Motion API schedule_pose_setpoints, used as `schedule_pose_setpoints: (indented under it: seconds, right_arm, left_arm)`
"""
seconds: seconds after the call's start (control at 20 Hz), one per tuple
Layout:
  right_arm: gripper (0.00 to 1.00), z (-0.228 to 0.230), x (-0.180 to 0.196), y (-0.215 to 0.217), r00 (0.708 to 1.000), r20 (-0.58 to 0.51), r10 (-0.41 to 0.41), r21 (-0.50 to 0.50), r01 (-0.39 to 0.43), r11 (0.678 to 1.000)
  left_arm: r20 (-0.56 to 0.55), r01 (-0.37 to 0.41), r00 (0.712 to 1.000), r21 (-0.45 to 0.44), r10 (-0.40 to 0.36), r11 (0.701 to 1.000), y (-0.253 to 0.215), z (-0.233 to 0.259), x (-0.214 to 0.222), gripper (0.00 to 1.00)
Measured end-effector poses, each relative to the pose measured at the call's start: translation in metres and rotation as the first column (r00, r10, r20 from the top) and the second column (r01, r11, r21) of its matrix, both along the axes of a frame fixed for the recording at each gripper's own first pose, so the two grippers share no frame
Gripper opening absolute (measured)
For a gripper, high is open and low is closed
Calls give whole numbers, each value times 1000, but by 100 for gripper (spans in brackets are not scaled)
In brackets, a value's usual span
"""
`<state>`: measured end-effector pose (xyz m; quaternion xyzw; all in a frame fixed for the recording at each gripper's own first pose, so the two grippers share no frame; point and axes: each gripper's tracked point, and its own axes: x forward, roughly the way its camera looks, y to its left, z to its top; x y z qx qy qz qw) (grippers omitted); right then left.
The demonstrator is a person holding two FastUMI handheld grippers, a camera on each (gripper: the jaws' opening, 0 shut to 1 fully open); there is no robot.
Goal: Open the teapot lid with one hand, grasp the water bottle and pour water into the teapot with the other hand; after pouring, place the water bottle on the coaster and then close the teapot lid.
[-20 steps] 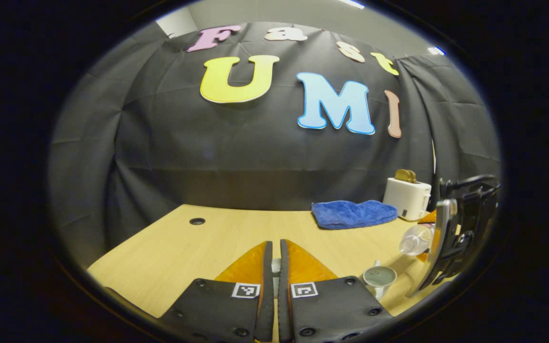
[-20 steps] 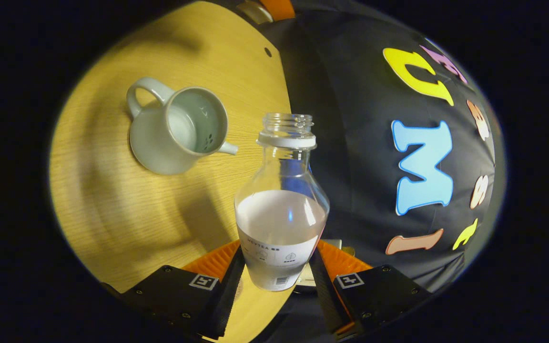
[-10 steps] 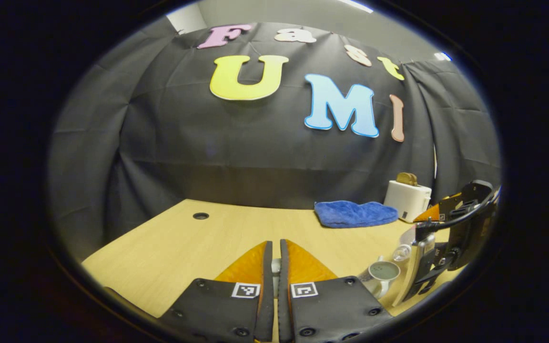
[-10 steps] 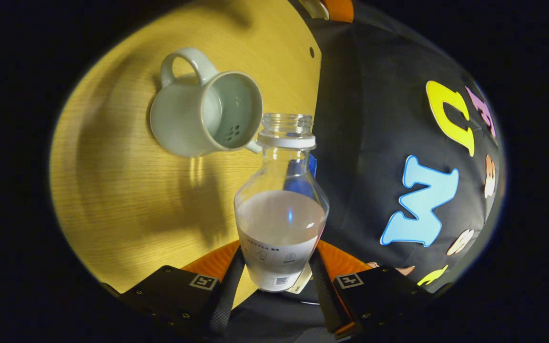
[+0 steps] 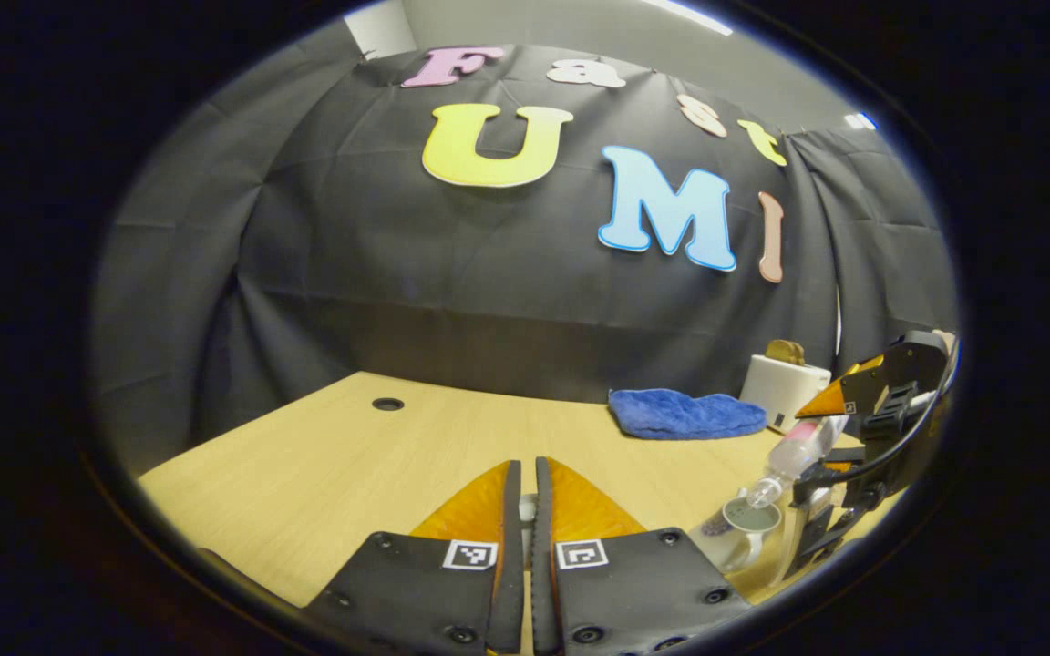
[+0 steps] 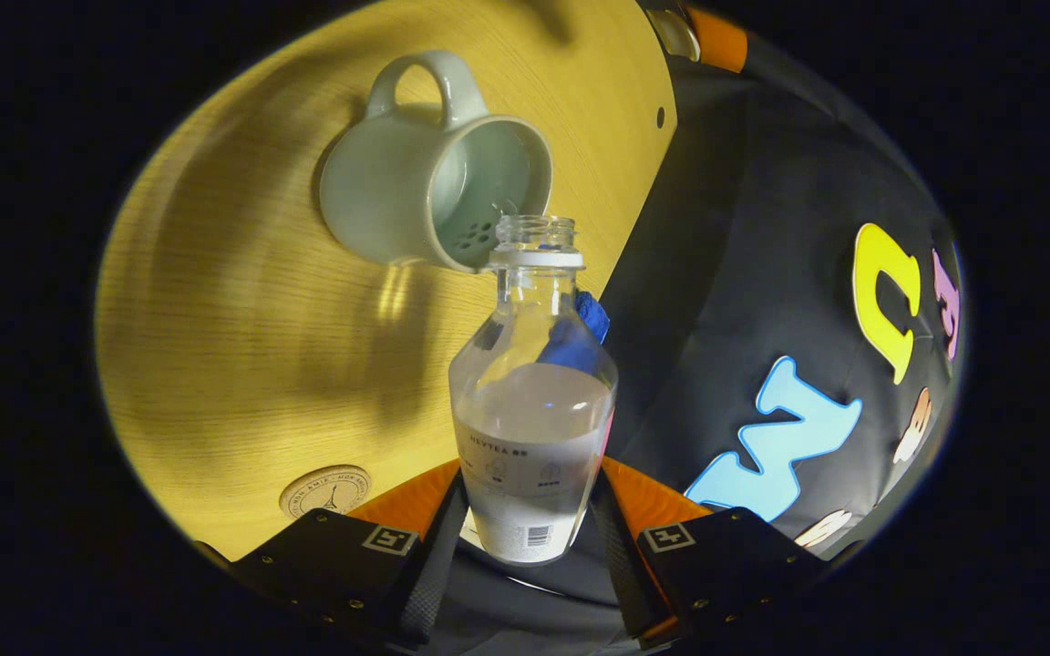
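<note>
Counter [image 5: 324, 456] — pale wood-grain laminate with a round cable hole [image 5: 387, 404] near its far edge; matte, lit warm.

Blue towel [image 5: 684, 415]: plush, crumpled into a low mound at the far right of the counter. Just beside it stands a white boxy toaster [image 5: 785, 390] with a brown slice in its slot.

Teapot [image 6: 429, 205]: pale glazed ceramic, rounded body, loop handle, lid off. The strainer holes at the spout base show inside. In the left gripper view the teapot [image 5: 744, 533] sits on the counter at the right, mouth open upward.

Water bottle [image 6: 534, 401]: clear plastic, bulbous shoulder narrowing to a threaded uncapped neck with a white collar, paper label low on the body. It is tipped hard toward the teapot, and its mouth lies over the teapot's rim. Half a second ago the mouth was still just short of the rim, and the tilt is now steeper. From the left gripper view the bottle [image 5: 794, 456] slants neck-down at the teapot opening.

Right gripper [image 6: 525, 538]: both fingers clamped on the bottle's lower body, one on each side of the label.

Left gripper [image 5: 525, 510]: fingers pressed nearly together with a small pale object between them; whether it is the lid I cannot tell. It is held above the counter — position much as a second ago.

Coaster [image 6: 329, 492]: flat round disc with a printed emblem, newly in the right gripper view, near that gripper's left finger.
</note>
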<state>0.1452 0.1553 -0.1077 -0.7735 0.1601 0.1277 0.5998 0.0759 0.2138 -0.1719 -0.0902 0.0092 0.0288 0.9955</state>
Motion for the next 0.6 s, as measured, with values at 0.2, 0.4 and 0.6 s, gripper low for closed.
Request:
schedule_pose_setpoints:
  seconds: [0.2, 0.4, 0.6]
  right_arm:
    - [75, 7, -5, 0, 1000, 24, 14, -48, -13, 999]
    - [75, 20, -9, 8, 995, 51, 83, -121, -76, 990]
    - [75, 26, -12, 13, 991, 71, 117, -168, -104, 980]
  left_arm:
    - [16, -1, 1000, -8, 1, 1000, 2, -2, 1, 10]
    - [17, -2, 1000, -7, 2, 1000, 5, -3, 2, 10]
    - [9, 2, 1000, -7, -2, 1000, 5, -5, 0, 10]
